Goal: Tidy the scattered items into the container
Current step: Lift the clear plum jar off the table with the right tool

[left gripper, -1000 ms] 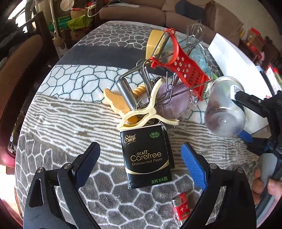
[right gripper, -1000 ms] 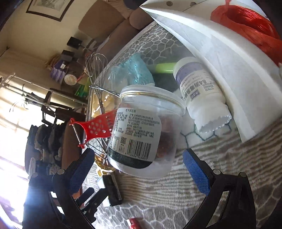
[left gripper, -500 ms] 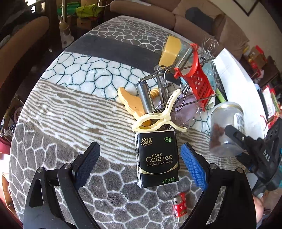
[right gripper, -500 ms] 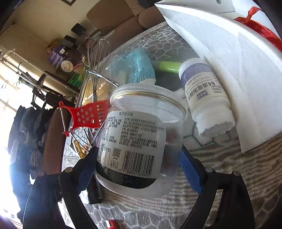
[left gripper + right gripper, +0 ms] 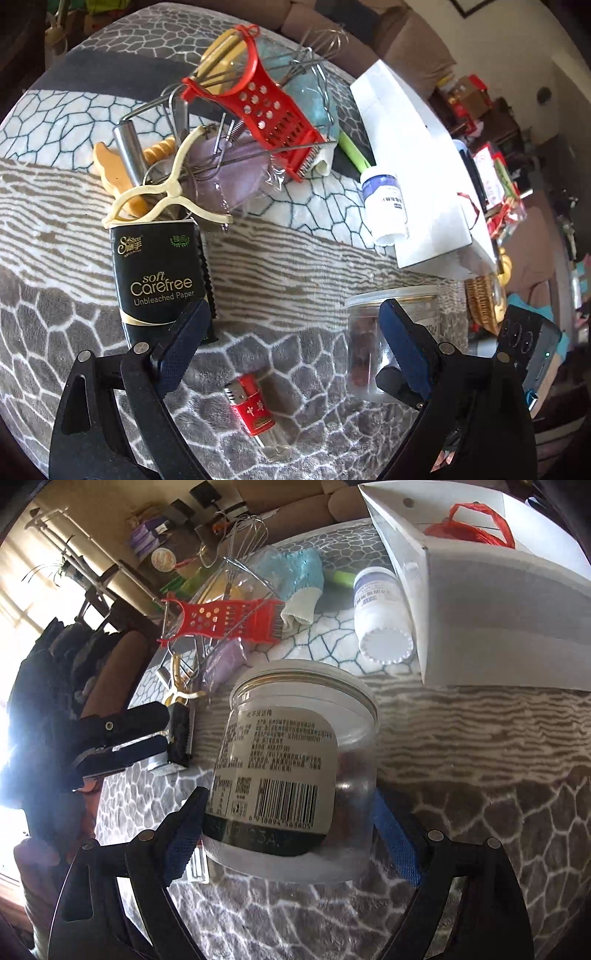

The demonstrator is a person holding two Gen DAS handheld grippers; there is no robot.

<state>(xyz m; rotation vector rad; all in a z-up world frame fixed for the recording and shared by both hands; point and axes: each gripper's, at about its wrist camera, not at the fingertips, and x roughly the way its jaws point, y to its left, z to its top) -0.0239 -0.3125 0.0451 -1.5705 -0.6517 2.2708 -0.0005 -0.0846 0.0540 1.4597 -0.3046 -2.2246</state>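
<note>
The right gripper [image 5: 291, 834] is clamping the clear jar [image 5: 295, 768] – in front of the white box [image 5: 498, 627]; the left gripper [image 5: 291, 332] is gaping wide above the lighter [image 5: 253, 410], left of the jar.

Left tool [image 5: 291, 354], black arms, blue textured pads [image 5: 183, 347], silver screws

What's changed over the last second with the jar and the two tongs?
The right tongs closed in around the clear jar; their pads now press its sides, where a second ago they stood open short of it. The left tongs swung right, off the black tissue pack, and now sit open above the red lighter. The tissue pack, red grater and white bottle stayed put.
</note>
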